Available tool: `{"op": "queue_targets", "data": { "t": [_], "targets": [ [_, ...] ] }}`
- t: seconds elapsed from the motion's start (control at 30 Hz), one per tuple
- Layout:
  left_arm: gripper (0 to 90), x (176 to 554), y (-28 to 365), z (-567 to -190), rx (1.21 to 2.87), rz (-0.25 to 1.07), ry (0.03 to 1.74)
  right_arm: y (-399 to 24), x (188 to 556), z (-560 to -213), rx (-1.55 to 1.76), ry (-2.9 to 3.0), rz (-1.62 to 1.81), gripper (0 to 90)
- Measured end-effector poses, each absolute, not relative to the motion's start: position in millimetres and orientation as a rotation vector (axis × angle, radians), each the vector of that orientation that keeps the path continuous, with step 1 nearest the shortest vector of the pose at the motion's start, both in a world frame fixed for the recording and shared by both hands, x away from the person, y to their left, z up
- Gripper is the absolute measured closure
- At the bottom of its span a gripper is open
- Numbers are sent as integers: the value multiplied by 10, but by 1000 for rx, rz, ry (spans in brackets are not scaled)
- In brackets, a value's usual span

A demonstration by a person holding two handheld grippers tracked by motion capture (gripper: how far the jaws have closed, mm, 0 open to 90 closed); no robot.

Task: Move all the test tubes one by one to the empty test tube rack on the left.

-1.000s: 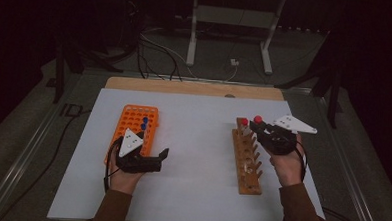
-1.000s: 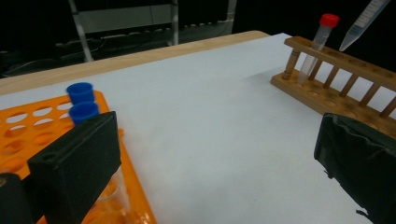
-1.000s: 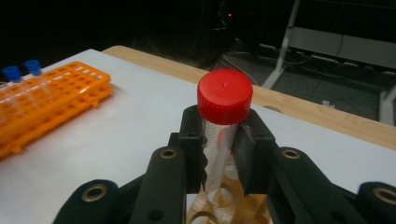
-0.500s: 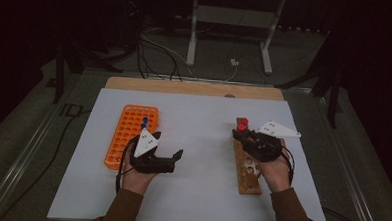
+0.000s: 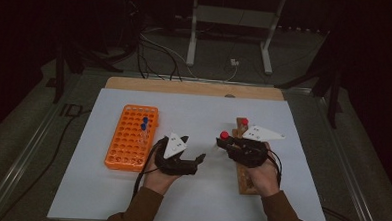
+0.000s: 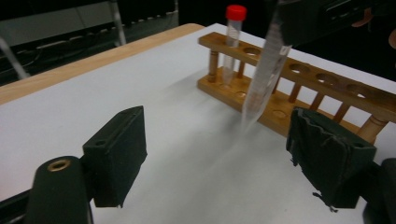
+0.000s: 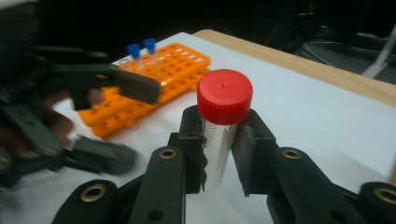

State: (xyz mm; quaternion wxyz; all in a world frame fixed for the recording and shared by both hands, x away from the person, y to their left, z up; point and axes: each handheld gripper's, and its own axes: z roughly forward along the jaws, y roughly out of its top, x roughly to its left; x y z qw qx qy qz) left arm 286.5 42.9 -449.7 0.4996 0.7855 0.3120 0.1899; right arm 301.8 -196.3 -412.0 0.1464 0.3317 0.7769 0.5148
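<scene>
My right gripper [image 7: 222,140] is shut on a clear tube with a red cap [image 7: 224,95], held upright just left of the wooden rack [image 5: 244,181]. In the high view that tube's cap [image 5: 224,136] shows at the gripper's tip. A second red-capped tube [image 5: 244,121] stands at the rack's far end. My left gripper [image 5: 194,148] is open at mid-table and faces the held tube [image 6: 267,77]. Its jaws have just been closing, with nothing between its pads [image 6: 116,151]. The orange rack [image 5: 131,137] with two blue-capped tubes [image 5: 144,123] lies to its left.
A white sheet [image 5: 199,115] covers the table, and a wooden strip [image 5: 195,87] runs along its far edge. Cables and a metal stand's legs [image 5: 192,40] lie on the floor beyond. The wooden rack [image 6: 327,88] has several vacant holes.
My left hand has moved right, away from the orange rack toward the middle. My right hand has carried the red-capped tube left, off the wooden rack's far end.
</scene>
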Motion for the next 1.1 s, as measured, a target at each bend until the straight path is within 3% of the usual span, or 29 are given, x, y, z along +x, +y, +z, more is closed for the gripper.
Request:
{"op": "queue_targets", "data": {
  "t": [0.47,0.67,0.9,1.1],
  "targets": [
    [686,2838,208,-4520,1907,442,649,-1824,2981,-4177,913,2311,1512,745],
    [745,2834,212,-4523,1919,447,633,-1811,2982,-4186,908,2320,1510,738],
    [747,2855,291,-4528,1915,463,671,-1893,3018,-4177,930,2321,1571,385],
    [747,2865,450,-4531,1902,480,721,-2017,3037,-4189,988,2255,1540,163]
  ]
}}
